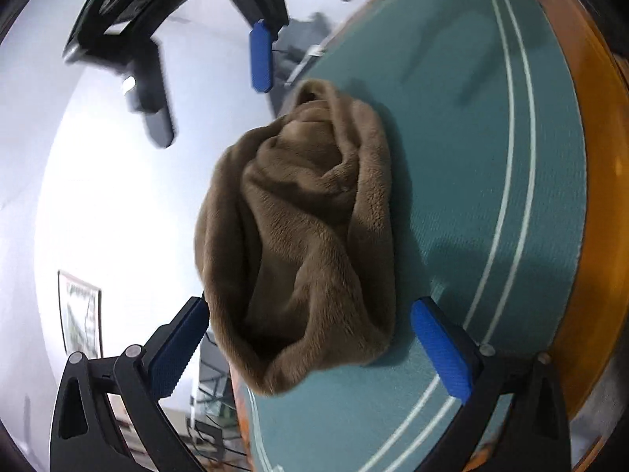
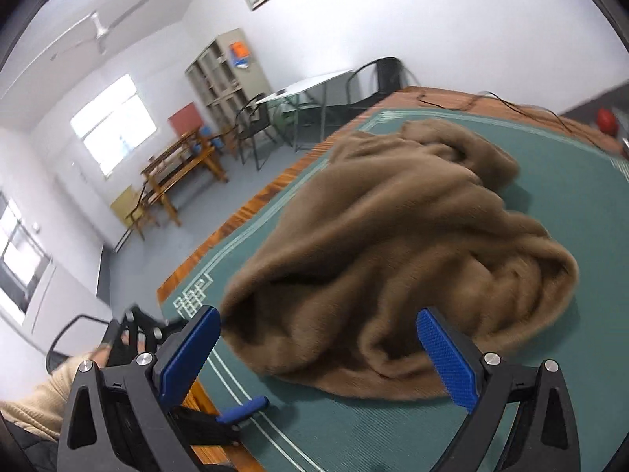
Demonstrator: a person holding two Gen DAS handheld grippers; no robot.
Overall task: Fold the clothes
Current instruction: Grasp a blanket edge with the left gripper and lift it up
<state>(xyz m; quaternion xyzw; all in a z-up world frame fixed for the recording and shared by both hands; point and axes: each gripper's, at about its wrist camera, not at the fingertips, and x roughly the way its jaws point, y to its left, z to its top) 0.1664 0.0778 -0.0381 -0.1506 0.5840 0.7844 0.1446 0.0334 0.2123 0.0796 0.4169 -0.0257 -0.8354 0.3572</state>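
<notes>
A crumpled brown fleece garment (image 1: 302, 212) (image 2: 397, 244) lies in a heap on the green mat (image 1: 464, 149) (image 2: 570, 204) that covers the wooden table. My left gripper (image 1: 310, 348) stands open, and the garment's near end bulges between its blue pads without being pinched. My right gripper (image 2: 318, 356) is open too, with the garment's near edge just ahead of its fingers. In the left wrist view the right gripper (image 1: 208, 90) hovers open beyond the heap, off the table's edge. One of the left gripper's blue pads (image 2: 243, 409) shows low at the mat's corner.
The table's wooden rim (image 2: 236, 216) borders the mat. Black cables (image 2: 491, 100) lie at the table's far end. A hand and beige sleeve (image 2: 35, 401) are at the lower left. Chairs, wooden benches (image 2: 177, 173), a glass table and a shelf unit stand across the floor.
</notes>
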